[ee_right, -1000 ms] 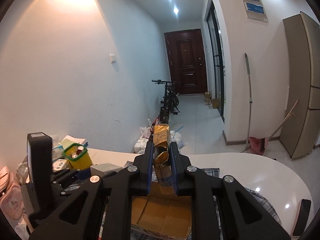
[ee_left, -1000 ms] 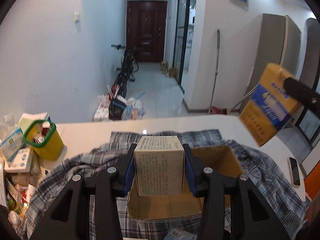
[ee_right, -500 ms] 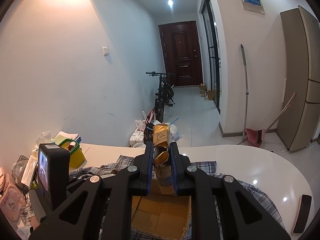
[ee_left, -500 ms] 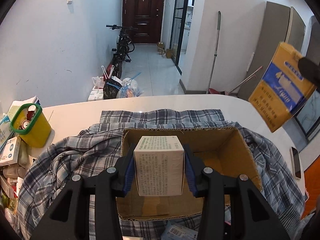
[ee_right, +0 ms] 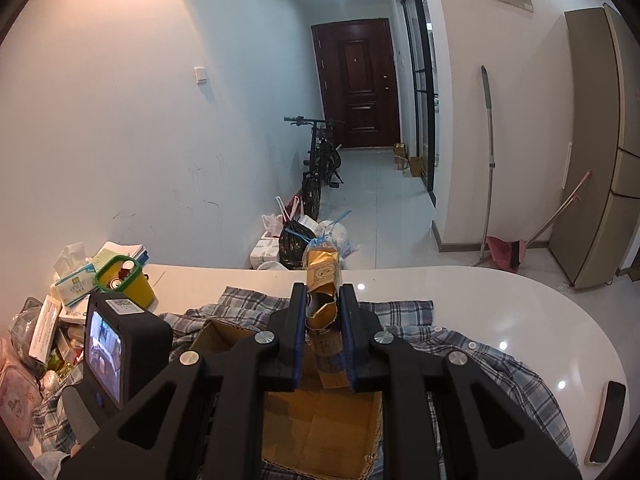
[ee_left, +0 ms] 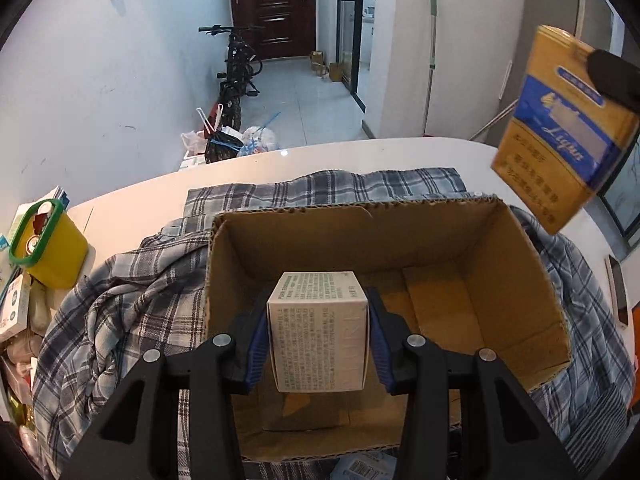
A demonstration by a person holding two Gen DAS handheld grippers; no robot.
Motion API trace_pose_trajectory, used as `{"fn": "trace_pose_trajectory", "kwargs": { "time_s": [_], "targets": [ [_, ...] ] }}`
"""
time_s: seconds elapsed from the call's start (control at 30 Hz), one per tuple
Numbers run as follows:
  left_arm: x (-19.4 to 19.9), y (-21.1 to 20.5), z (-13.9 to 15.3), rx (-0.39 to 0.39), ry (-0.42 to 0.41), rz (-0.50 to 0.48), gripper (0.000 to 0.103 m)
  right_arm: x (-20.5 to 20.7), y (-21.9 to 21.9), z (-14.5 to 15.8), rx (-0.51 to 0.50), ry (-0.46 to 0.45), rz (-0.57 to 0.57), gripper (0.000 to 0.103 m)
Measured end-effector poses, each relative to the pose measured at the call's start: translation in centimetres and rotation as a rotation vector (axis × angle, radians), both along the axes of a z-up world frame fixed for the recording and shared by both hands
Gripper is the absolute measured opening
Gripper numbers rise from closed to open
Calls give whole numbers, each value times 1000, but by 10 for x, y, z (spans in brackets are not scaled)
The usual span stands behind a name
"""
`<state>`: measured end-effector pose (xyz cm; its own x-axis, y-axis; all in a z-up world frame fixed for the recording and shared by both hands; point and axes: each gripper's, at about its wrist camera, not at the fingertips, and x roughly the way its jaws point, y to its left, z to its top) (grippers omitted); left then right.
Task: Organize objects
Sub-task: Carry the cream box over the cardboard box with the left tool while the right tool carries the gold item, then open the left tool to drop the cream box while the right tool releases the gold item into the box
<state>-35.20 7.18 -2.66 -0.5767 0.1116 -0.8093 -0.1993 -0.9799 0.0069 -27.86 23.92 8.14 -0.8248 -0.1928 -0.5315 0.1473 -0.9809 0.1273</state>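
Note:
My left gripper [ee_left: 318, 330] is shut on a small white printed box [ee_left: 318, 330] and holds it above the inside of an open cardboard box [ee_left: 516, 300]. My right gripper [ee_right: 323, 312] is shut on a yellow and blue carton [ee_right: 322, 280]. The carton also shows in the left wrist view [ee_left: 564, 128], tilted, high at the right over the cardboard box's right wall. The cardboard box shows below the right gripper [ee_right: 320, 432]. The left gripper's camera body [ee_right: 120, 340] shows at the left of the right wrist view.
The cardboard box sits on a plaid shirt [ee_left: 132, 300] on a white table [ee_left: 360, 152]. A yellow cup with a green rim [ee_left: 48, 246] and a heap of packets stand at the left. A phone [ee_right: 606, 420] lies at the right edge.
My left gripper has tilted down and moved the white box over the cardboard box's inside. My right gripper has stayed above the box with the carton, which now sits higher in the left view.

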Motion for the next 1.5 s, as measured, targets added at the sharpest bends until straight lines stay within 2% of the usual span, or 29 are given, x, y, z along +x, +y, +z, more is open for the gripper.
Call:
{"fn": "trace_pose_trajectory", "kwargs": {
  "time_s": [0.17,0.23,0.33,0.47,0.53,0.6,0.67,0.73,0.83,1.0,1.23,1.5],
  "targets": [
    [-1,5,-6,-18,-15,-7,45,-1,-3,-4,17,-5,6,15],
    [-2,6,-10,-51,-23,7,45,-1,-4,-5,19,-9,9,15],
    [-5,5,-13,-83,-28,29,54,-2,-5,-6,21,-14,10,15],
    [-5,1,-9,-25,-49,19,69,-5,-6,-12,23,-33,11,15],
    [0,0,2,-7,-11,12,71,-8,-5,-16,19,-50,14,15],
    [8,-3,18,-11,67,28,83,-11,-5,-19,18,-64,13,15],
    [14,-8,30,-9,143,52,89,-14,-5,-23,21,-80,6,15],
    [19,-14,41,-8,202,86,89,-16,-5,-27,20,-97,4,15],
    [21,-23,50,9,242,111,89,-19,-7,-33,28,-118,7,15],
    [17,-23,50,5,226,79,89,-22,-13,-41,79,-124,-3,15],
    [19,-19,47,-43,248,88,89,-29,-11,-50,76,-159,-8,15],
    [13,-23,41,-54,202,96,89,-31,-11,-53,103,-162,-18,15]
  ]
}}
